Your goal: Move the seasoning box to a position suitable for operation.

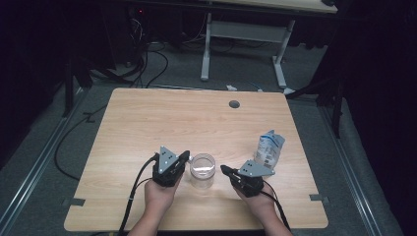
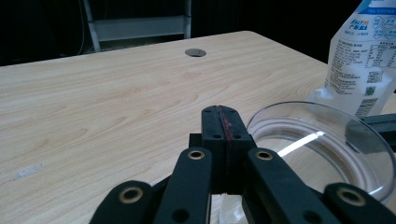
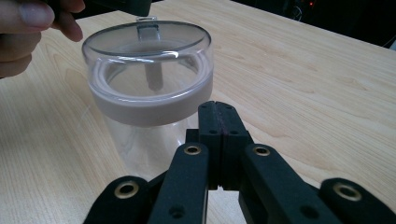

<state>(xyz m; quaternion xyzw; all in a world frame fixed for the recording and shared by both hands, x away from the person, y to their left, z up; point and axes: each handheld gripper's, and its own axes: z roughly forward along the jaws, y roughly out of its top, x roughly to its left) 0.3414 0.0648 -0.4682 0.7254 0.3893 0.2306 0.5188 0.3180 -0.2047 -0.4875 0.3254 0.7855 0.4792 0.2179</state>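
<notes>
A clear plastic jar point(image 1: 202, 170) with a clear lid stands upright near the table's front edge, between my two grippers. My left gripper point(image 1: 186, 156) rests just left of it, jaws shut and empty; in the left gripper view the jar's lid point(image 2: 322, 144) sits right of the closed tips point(image 2: 223, 122). My right gripper point(image 1: 223, 169) lies just right of the jar, also shut with nothing in it; in the right gripper view its tips point(image 3: 217, 114) are right in front of the jar point(image 3: 149, 88). A white and blue pouch point(image 1: 269, 149) stands upright behind the right gripper.
The wooden table point(image 1: 147, 123) has a round cable hole point(image 1: 234, 104) near its far edge. The same pouch point(image 2: 362, 60) rises at the right of the left gripper view. A person's fingers point(image 3: 28, 23) show beyond the jar. Another desk's legs point(image 1: 206, 44) stand behind.
</notes>
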